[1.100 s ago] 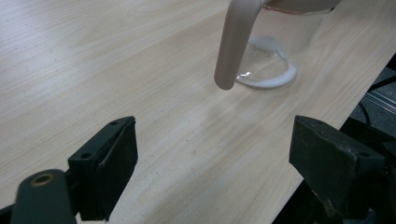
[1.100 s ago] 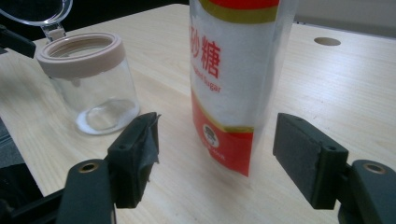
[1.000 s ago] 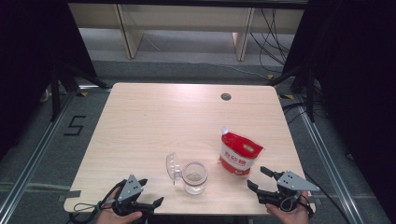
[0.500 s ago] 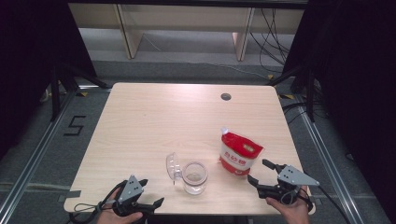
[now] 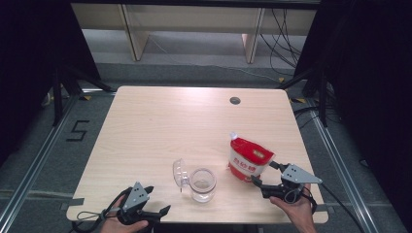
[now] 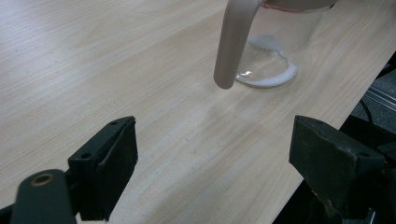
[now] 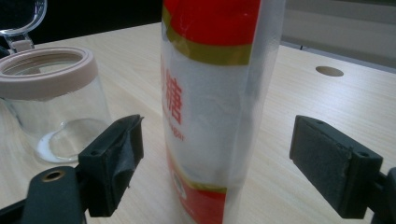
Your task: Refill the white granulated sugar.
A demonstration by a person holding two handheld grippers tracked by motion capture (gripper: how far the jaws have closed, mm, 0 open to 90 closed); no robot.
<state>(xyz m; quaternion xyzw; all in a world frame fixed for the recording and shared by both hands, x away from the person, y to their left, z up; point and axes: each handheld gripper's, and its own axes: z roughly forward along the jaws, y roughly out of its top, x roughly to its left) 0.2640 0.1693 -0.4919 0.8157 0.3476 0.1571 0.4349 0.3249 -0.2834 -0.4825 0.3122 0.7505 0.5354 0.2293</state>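
Fingers of my right gripper (image 5: 262, 175) stand at their widest, one on each side of the red-and-white sugar bag (image 5: 248, 158), having just been opening; the pads (image 7: 115, 158) are clear of the bag and grip nothing. My bag stands upright on the worktop (image 5: 160, 131) near its front right edge, with the gripper just in front of it. Just left of the bag is the clear glass jar (image 5: 202, 184), its pinkish rim uppermost, a little white powder on its bottom and its hinged lid (image 5: 180, 172) tipped open to the left. My left gripper (image 5: 156, 201), at the front left edge, also has its fingers (image 6: 108, 163) spread wide and empty, pointing toward the jar.
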